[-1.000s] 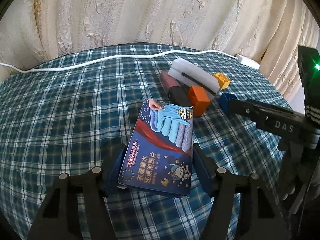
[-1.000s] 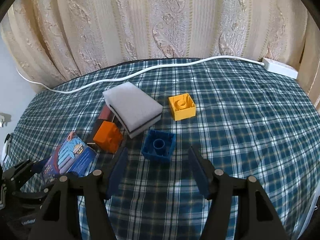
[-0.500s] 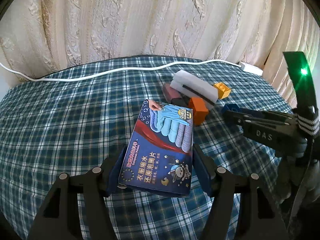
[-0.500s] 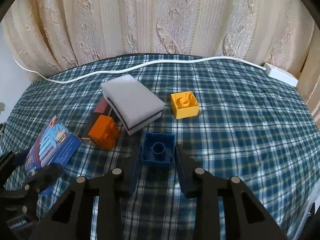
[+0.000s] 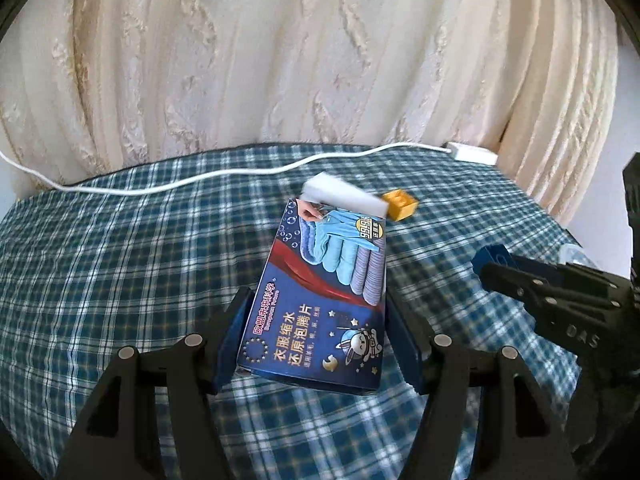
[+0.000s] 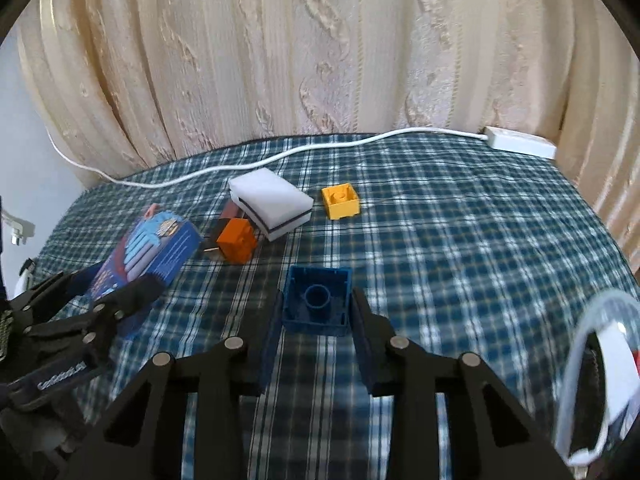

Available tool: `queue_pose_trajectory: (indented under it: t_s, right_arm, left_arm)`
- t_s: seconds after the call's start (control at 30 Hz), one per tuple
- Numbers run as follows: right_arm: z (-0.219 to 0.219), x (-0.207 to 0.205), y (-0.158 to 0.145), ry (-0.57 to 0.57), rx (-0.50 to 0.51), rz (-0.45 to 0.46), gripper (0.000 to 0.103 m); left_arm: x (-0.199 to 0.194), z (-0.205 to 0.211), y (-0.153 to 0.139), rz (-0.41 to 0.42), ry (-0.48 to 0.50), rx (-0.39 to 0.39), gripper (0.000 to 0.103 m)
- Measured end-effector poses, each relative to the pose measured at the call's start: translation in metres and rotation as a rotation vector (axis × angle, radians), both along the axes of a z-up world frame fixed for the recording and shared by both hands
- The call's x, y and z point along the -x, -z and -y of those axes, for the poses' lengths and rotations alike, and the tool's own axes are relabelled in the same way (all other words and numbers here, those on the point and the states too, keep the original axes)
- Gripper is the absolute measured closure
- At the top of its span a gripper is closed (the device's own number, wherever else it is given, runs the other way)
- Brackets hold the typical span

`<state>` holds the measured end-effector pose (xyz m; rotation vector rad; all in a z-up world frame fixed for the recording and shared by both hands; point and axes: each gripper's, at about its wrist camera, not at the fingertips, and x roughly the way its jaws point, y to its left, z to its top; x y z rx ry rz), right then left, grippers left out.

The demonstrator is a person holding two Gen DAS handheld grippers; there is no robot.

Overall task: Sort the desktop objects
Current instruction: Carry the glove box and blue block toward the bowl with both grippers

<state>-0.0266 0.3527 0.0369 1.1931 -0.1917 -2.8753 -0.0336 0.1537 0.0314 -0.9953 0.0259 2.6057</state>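
Blue brick (image 6: 317,306) pinched by its side walls in the right gripper (image 6: 316,340), clear of the checked cloth (image 6: 460,248). Judged light, rigid, slippery plastic. Blue box (image 5: 324,300) clamped across its width in the left gripper (image 5: 320,344); likely light, crushable card.

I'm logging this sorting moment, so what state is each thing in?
Left gripper: shut on the box.
Box: held, lifted off the cloth.
Right gripper: shut on the blue brick.
Blue brick: held, hollow side up.
Sponge: lying flat.
Yellow brick: resting, stud up.
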Motion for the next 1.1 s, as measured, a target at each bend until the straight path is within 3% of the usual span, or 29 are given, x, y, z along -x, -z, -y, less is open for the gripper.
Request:
queue_pose_trajectory:
  t_s: [0.4, 0.6, 1.1]
  right_arm:
    - [-0.034, -0.08, -0.024, 0.123, 0.031, -0.064, 0.066]
    - [-0.056, -0.112, -0.022, 0.187, 0.043, -0.075, 0.066]
    - [-0.145, -0.172, -0.015, 0.345, 0.119, -0.118, 0.066]
  left_arm:
    - [-0.029, -0.018, -0.027, -0.079, 0.086, -0.053, 0.035]
    - [-0.045, -0.035, -0.024, -0.057, 0.13, -0.09, 0.035]
    - [-0.082, -0.117, -0.02, -0.014, 0.257, -0.093, 0.035]
